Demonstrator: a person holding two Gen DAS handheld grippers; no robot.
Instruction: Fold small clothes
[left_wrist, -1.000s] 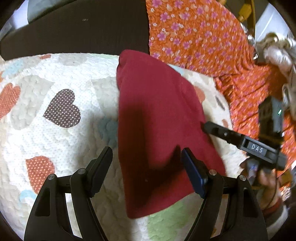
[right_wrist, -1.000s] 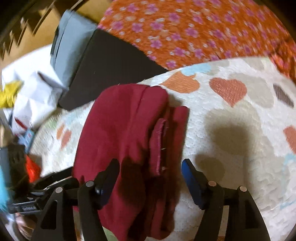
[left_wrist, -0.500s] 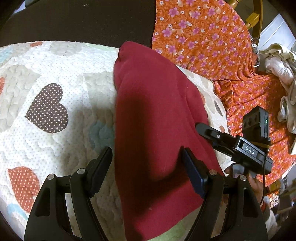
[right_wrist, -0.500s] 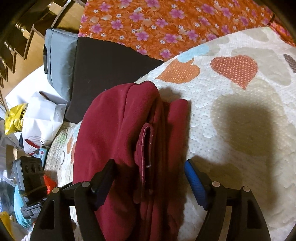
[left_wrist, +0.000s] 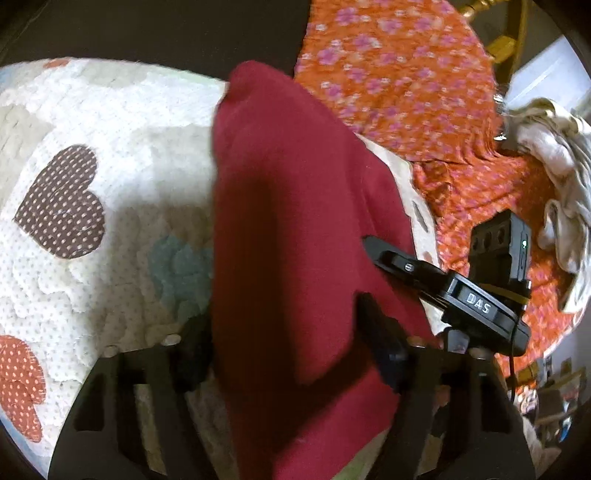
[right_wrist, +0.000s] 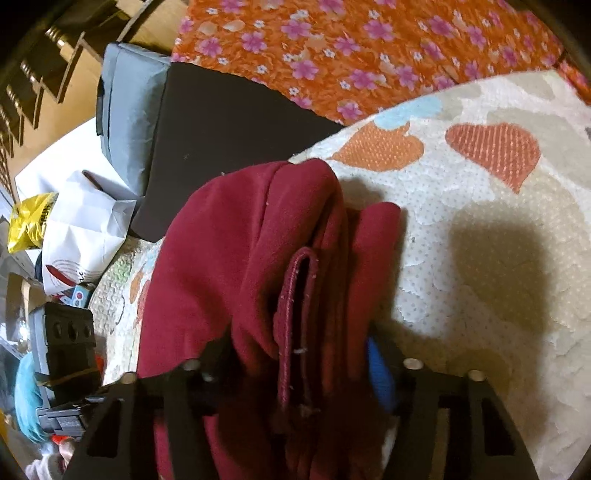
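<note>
A dark red folded garment lies on a white quilt with heart patches. My left gripper straddles the garment's near end, jaws wide open with cloth bunched between them. The right gripper's body shows at the garment's right edge. In the right wrist view the garment shows layered folds and a hem, and my right gripper is open with the folds between its fingers; the blue pad touches the cloth.
An orange floral sheet lies beyond the quilt. A black cushion and a grey pillow lie behind the garment. White clothes are heaped at right. Bags and papers lie at left.
Both grippers have moved forward onto the garment, so its near ends now sit between the open fingers. The garment has stayed in place on the quilt.
</note>
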